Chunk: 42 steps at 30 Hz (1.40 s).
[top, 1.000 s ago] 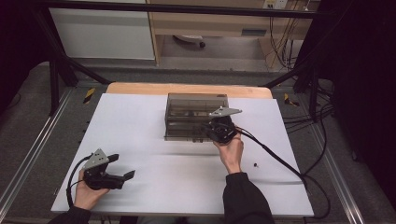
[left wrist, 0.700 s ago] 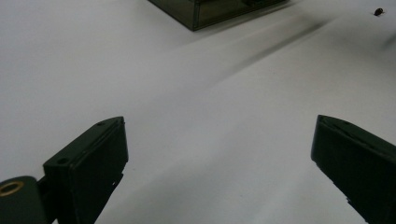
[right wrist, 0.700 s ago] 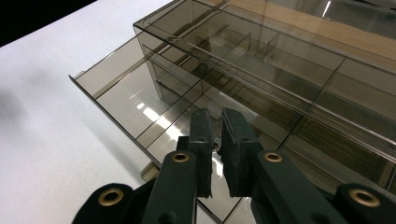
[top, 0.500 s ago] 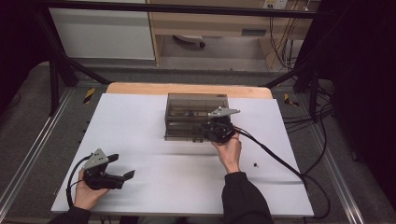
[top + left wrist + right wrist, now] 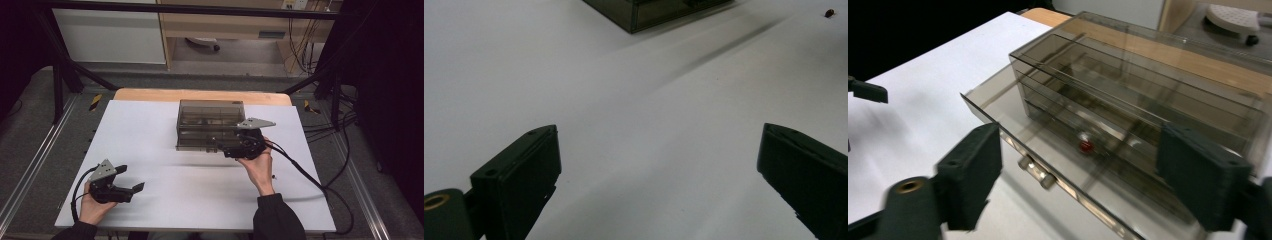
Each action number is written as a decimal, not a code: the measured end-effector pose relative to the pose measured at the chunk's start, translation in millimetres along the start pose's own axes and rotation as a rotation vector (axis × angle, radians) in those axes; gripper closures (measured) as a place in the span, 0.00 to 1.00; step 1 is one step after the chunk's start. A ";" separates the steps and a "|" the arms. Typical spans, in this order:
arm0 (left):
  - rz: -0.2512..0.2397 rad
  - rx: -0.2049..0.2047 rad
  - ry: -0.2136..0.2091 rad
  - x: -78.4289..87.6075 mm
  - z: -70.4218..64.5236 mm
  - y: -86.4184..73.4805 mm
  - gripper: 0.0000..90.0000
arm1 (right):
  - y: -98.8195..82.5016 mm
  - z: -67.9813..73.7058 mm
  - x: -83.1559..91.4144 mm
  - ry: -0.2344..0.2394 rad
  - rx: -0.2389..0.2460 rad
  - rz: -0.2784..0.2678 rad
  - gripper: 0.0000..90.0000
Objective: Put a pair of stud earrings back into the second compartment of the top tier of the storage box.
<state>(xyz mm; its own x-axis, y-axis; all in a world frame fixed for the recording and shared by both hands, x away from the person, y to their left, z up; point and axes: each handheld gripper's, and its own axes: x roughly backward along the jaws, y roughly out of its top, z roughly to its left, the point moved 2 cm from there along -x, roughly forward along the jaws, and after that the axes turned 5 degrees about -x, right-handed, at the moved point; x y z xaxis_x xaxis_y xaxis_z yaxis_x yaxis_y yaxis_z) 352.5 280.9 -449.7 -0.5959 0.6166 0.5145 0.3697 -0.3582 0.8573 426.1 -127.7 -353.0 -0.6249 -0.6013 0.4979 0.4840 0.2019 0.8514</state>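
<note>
A smoky see-through drawer box (image 5: 210, 122) stands at the table's middle back. Its lowest drawer (image 5: 1048, 145) is pulled out a little, with a small red piece (image 5: 1086, 146) inside and a knob (image 5: 1035, 170) on its front. My right gripper (image 5: 224, 148) hovers just in front of that drawer. Its jaws have just been opening and now stand wide apart (image 5: 1088, 175), touching neither the knob nor the drawer. My left gripper (image 5: 131, 178) rests open over bare table at the near left, and its own view (image 5: 659, 165) has nothing between the jaws.
The white tabletop (image 5: 165, 125) spreads around the box. A tiny dark red bit (image 5: 830, 13) lies on the table to the right of the box's front, near the right hand (image 5: 260, 167). The right gripper's cable (image 5: 305, 175) trails off to the near right.
The right hand has drawn back slightly from the box's front, toward the near right. The left hand and gripper have stayed where they were.
</note>
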 end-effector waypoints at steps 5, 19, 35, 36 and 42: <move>0.001 0.000 0.000 -0.3 0.0 0.1 0.04 | -12.7 -12.4 21.6 -0.019 -0.029 -0.012 0.07; 0.001 0.002 0.002 -1.3 0.6 0.9 0.04 | -58.5 -42.1 53.3 -0.039 -0.056 0.023 0.02; 0.002 0.002 0.004 -1.7 0.6 1.1 0.04 | -119.0 -81.9 70.5 -0.106 -0.105 0.116 0.08; 0.003 0.001 0.003 -1.7 0.7 1.0 0.04 | -119.0 -81.9 70.5 -0.106 -0.105 0.116 0.08; 0.004 0.000 0.001 -2.0 0.2 0.7 0.04 | -134.6 -93.5 75.4 -0.126 -0.116 0.135 0.19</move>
<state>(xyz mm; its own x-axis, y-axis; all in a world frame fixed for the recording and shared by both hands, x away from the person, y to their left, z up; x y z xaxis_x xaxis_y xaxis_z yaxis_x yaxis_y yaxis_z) 354.1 279.5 -450.2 -0.5948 0.6144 0.5184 0.3721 -0.3612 0.8550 371.2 -272.5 -445.5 -0.6176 -0.4723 0.6289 0.6312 0.1794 0.7546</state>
